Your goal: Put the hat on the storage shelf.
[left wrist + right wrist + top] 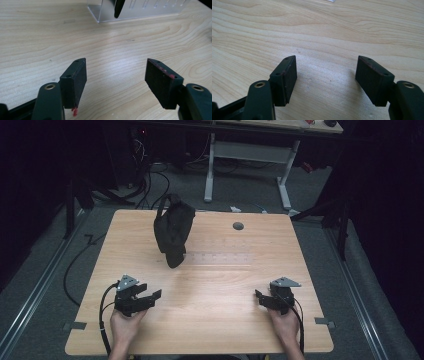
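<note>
We hold the left gripper [156, 296] and right gripper [258, 296] wide open, empty, low over the surface [220, 285], dark bag [173, 231] well apart.

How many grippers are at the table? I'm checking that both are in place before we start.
2. The left gripper is at the near left of the wooden table, the right gripper at the near right. Both have open jaws with nothing between them.
</note>
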The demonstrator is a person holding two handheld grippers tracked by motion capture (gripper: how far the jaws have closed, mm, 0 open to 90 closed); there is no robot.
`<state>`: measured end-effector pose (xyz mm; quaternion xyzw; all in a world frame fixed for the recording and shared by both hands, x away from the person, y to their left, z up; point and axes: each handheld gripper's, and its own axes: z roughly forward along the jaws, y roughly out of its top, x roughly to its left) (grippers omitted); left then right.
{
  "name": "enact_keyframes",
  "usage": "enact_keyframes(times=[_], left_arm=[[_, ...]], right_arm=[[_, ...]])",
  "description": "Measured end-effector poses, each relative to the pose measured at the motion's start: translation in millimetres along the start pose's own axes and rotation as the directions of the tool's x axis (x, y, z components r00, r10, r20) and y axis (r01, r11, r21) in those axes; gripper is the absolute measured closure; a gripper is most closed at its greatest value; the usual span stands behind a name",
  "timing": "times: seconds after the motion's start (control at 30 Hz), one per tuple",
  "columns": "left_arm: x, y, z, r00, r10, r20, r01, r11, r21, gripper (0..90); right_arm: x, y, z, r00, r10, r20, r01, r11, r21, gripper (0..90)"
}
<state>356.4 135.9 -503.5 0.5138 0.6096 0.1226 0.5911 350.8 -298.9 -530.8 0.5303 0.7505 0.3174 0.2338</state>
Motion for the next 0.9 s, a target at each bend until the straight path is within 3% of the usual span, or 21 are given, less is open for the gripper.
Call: enact_keyframes(times=[0.27, 0.33, 0.5, 0.6, 0.9], left_arm=[[8.2, -13.1, 8.0, 0.9967, 0.053, -0.062, -0.053, 0.9986, -0.006, 34.3], [10.7, -18.2, 11.5, 0.9915, 0.093, -0.091, -0.093, 0.9956, 0.003, 34.3], [15.9, -29.5, 18.9, 0.981, 0.14, -0.134, -0.137, 0.9901, 0.03, 34.2], [16.0, -36.5, 19.8, 0.9724, 0.187, -0.139, -0.187, 0.9822, 0.014, 33.6], [15.4, -37.9, 19.7, 0.9727, 0.188, -0.136, -0.188, 0.9821, 0.012, 30.4]], right_arm=[[0.0, 0.0, 0.0, 1.0, 0.0, 0.0, 0.0, 1.0, 0.0, 33.8], [0.0, 0.0, 0.0, 1.0, 0.0, 0.0, 0.0, 1.0, 0.0, 33.8], [-0.1, 0.0, 0.1, 1.0, -0.001, -0.001, 0.001, 1.0, -0.001, 33.8], [0.1, 0.0, 0.1, 1.0, -0.002, -0.002, 0.002, 1.0, 0.0, 33.8], [0.4, 0.0, 0.2, 1.0, -0.005, -0.004, 0.005, 1.0, 0.0, 33.8]])
